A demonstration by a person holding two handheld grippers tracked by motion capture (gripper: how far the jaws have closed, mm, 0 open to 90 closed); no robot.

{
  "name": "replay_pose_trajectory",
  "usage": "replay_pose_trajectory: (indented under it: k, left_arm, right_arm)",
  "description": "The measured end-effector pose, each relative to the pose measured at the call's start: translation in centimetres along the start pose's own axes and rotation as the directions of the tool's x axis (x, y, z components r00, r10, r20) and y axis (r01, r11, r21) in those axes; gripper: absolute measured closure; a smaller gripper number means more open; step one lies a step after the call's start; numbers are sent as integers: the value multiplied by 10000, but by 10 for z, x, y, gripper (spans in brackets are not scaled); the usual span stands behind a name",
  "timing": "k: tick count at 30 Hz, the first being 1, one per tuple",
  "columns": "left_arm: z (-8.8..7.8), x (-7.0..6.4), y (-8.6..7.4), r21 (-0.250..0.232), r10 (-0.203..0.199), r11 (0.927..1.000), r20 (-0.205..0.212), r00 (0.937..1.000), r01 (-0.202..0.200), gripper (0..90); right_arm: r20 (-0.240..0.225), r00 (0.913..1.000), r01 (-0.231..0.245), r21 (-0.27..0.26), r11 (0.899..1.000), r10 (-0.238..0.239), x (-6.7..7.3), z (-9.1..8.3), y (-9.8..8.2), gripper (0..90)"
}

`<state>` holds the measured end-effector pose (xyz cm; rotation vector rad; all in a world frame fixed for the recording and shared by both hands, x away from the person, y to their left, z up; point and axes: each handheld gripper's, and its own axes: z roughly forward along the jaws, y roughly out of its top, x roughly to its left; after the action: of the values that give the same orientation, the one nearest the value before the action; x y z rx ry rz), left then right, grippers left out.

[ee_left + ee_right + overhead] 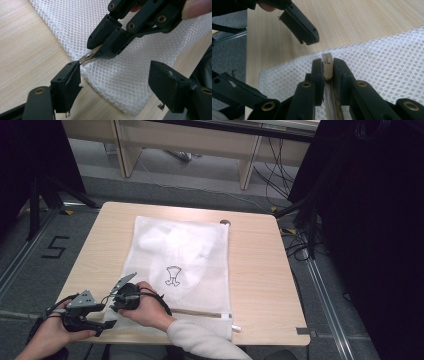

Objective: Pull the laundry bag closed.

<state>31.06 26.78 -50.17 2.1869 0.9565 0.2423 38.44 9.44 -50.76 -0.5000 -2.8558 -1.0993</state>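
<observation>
A white mesh laundry bag (210,290) lies flat on the wooden table (260,270), with a white garment (175,247) inside it. Its zipper runs along the near edge. My right gripper (327,63) is shut on the metal zipper pull (327,65) at the bag's near left corner; in the left gripper view the pull (86,58) pokes out from the right gripper's (93,51) tips. My left gripper (117,82) stands open around that corner of the bag (125,75), its jaws wide apart, not pressing the mesh. In the high view the right gripper (116,306) reaches across beside the left gripper (107,316).
The zipper's far end, with a small white tab (236,328), sits at the bag's near right corner. A small dark round object (225,222) rests at the table's far edge. Bare wood flanks the bag. Cables and dark curtains stand beyond the table on the right.
</observation>
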Motion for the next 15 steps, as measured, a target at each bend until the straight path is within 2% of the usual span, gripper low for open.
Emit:
replay_pose_trajectory:
  k: [1, 2, 3, 4, 5, 7, 8, 9, 12, 13, 14, 15]
  left_arm:
    - [0, 0, 0, 12, -29, 10000, 28, 10000, 29, 259]
    - [1, -1, 0, -1, -236, 9997, 59, 9997, 236, 259]
    - [1, 0, 0, -1, -247, 9997, -34, 9997, 247, 260]
    - [0, 0, 0, -39, -304, 9995, 14, 9995, 304, 261]
    - [0, 1, 0, -87, -169, 9998, -54, 9998, 169, 262]
    - [0, 1, 0, -181, -472, 9987, -40, 9989, 472, 265]
    - [-1, 2, 1, -248, -380, 9990, -51, 9993, 379, 269]
    - [0, 2, 1, -209, -539, 9983, -127, 9985, 536, 271]
    - [0, 2, 1, -263, -494, 9984, -48, 9988, 492, 288]
    - [0, 3, 1, -176, -434, 9989, -83, 9990, 433, 298]
    - [1, 1, 2, -235, -661, 9975, 2, 9978, 661, 304]
    - [1, 2, 3, -251, -542, 9982, -6, 9985, 542, 313]
  right_arm:
    - [-43, 9998, -194, 55, 9998, 194, 1, -1, 0, 820]
    - [-11, 9998, -174, -82, 9998, 174, 1, -1, -1, 820]
    - [16, 10000, 79, -47, 10000, -79, -1, -3, 0, 821]
    - [-34, 10000, -11, -152, 9999, 10, 0, -3, 0, 821]
    - [-53, 10000, 15, -183, 9998, -16, 0, -4, 0, 821]
    - [-70, 9999, 71, -226, 9997, -73, 1, -7, 1, 821]
    - [-45, 9999, 142, -217, 9997, -143, 2, -9, 1, 821]
    - [-43, 9999, 151, -305, 9994, -152, 3, -11, 2, 822]
    - [-60, 10000, -11, -328, 9995, 9, 5, -18, 3, 822]
    - [-34, 9997, 223, -427, 9988, -225, 4, -23, 5, 822]
    - [4, 9996, 268, -442, 9987, -268, 4, -26, 6, 822]
    - [31, 9995, 322, -479, 9983, -321, 4, -29, 6, 822]
